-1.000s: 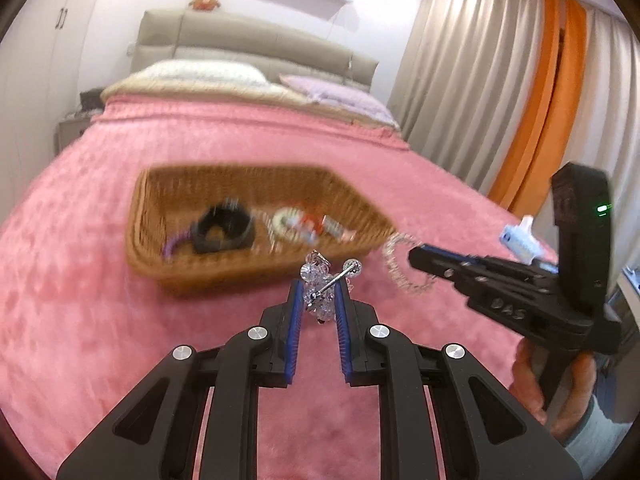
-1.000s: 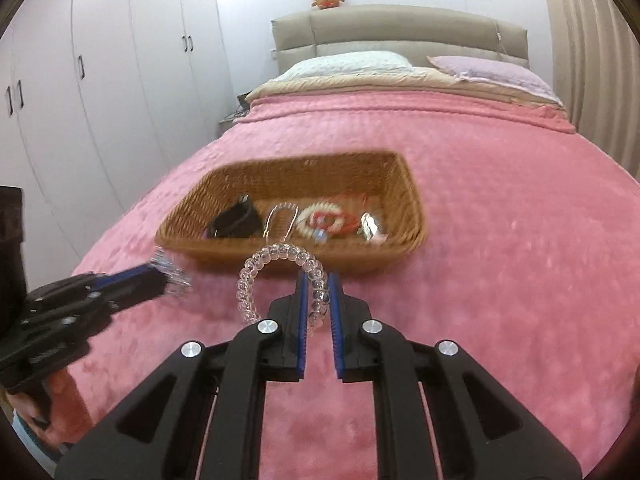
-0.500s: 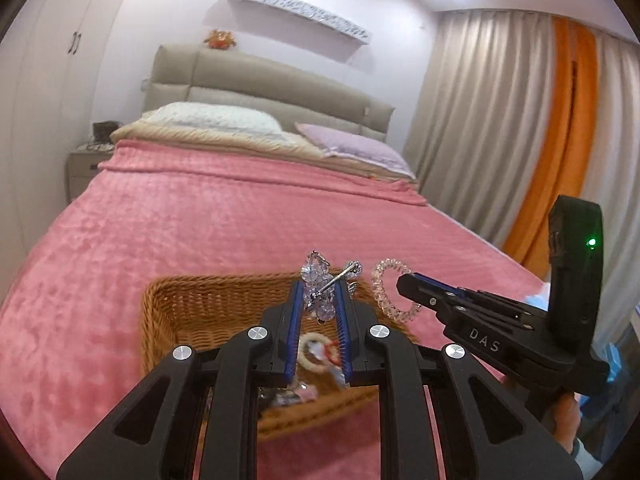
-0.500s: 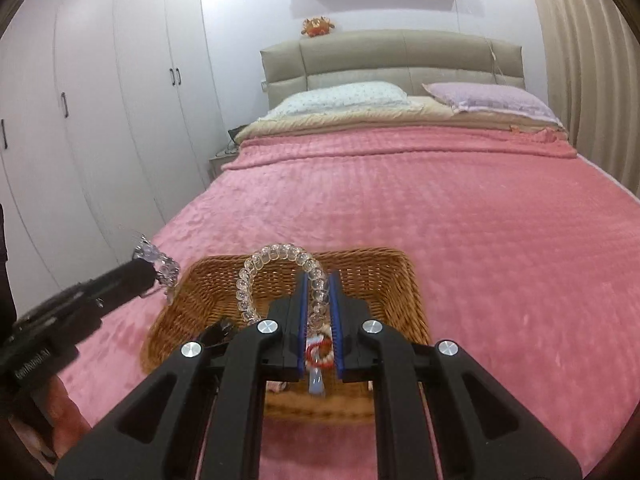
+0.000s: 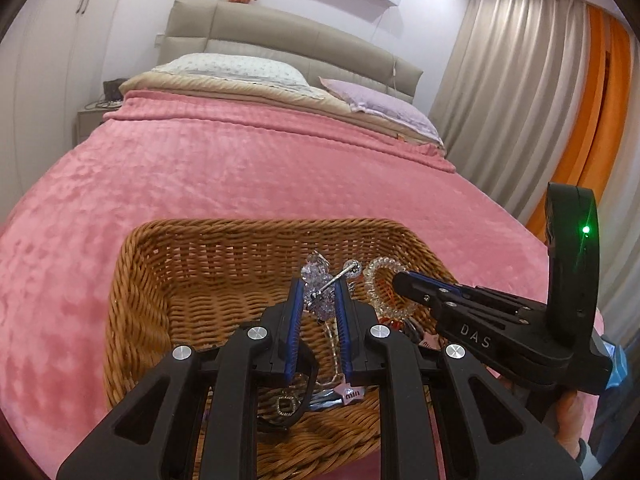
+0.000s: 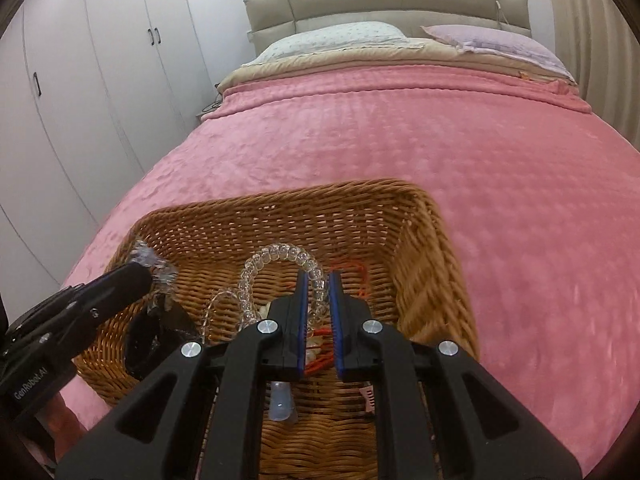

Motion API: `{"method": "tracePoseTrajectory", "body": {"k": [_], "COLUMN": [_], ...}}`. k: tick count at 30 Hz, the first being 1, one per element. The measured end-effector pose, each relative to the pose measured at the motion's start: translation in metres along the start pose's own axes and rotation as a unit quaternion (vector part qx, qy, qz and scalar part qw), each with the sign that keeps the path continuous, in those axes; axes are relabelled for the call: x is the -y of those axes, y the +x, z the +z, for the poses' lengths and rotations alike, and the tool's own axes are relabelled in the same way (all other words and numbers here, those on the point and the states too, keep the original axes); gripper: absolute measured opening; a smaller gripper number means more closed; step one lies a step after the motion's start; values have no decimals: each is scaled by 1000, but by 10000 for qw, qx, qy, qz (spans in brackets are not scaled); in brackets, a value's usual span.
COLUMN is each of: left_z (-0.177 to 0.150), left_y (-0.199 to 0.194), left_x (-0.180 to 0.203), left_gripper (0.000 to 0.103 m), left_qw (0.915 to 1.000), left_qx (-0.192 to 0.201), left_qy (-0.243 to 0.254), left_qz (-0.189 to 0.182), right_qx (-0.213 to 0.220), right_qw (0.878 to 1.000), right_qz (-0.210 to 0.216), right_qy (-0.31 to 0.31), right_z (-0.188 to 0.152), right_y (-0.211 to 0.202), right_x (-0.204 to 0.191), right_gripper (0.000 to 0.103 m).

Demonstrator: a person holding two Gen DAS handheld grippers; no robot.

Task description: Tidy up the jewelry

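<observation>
Step in hand: delivery of two pieces into the wicker basket point(image 5: 160, 280), which rests on the pink bedspread point(image 5: 200, 168) of the bed.

The left hand-held gripper point(image 5: 318, 300) is clenched on a crystal brooch point(image 5: 318, 280), pinned between its blue pads and held above the basket interior. The right hand-held gripper point(image 6: 318, 300) is clenched on a clear bead bracelet point(image 6: 280, 256); one side of the loop sits between the pads and the rest arches up and to the left, over the basket.

Judged from these positions, both pieces are at the drop point and the carry is all but complete. The next move calls for lowering each gripper close to the basket floor and spreading the fingers so that the piece falls inside the rim. The bracelet is likely to roll, and the brooch pin may snag on the weave or on the pads.

Count:
- Hand-held grippers: two.
- Pieces held: two, one per gripper.
- Baskets: one.
- Pieces already in the basket: several, including a black band point(image 6: 140, 340), a red-corded piece point(image 6: 320, 360) and a small pink clip point(image 5: 348, 392). They overlap and the gripper bodies hide part of them, so an exact number cannot be told.
</observation>
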State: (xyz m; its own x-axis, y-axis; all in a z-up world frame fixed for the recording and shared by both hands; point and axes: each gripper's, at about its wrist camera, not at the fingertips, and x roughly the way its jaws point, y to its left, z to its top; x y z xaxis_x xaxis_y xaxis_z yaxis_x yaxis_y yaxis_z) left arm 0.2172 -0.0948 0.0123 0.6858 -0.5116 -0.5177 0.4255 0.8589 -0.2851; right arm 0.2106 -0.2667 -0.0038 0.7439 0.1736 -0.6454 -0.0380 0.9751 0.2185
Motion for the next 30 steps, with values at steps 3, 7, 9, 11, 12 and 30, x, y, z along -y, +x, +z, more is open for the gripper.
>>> {"method": "tracePoseTrajectory", "body": {"k": [3, 7, 9, 11, 12, 30], "left_z": [-1, -2, -2, -1, -1, -77], "left_y": [-1, -15, -26, -38, -49, -222], "left_x": [-3, -5, -3, 0, 3, 64], "left_gripper": [23, 39, 40, 40, 40, 95], "left_qw": [9999, 9998, 9997, 9995, 9992, 9756], "left_qx": [-24, 68, 139, 229, 317, 1757], "left_qy": [-85, -205, -212, -225, -216, 422], "left_qz": [-53, -43, -53, -63, -88, 1249], "right_qx": [-42, 46, 121, 233, 294, 1694], "right_qw": [10000, 9999, 9998, 9996, 9994, 9819], "right_qz": [-16, -26, 1, 31, 68, -49], "right_qy": [22, 142, 145, 158, 152, -844], "right_z": [-1, -2, -2, -2, -3, -97], "right_y": [-1, -9, -21, -37, -46, -204], "right_x": [0, 4, 4, 3, 1, -60], "right_gripper": [16, 46, 46, 46, 46, 64]}}
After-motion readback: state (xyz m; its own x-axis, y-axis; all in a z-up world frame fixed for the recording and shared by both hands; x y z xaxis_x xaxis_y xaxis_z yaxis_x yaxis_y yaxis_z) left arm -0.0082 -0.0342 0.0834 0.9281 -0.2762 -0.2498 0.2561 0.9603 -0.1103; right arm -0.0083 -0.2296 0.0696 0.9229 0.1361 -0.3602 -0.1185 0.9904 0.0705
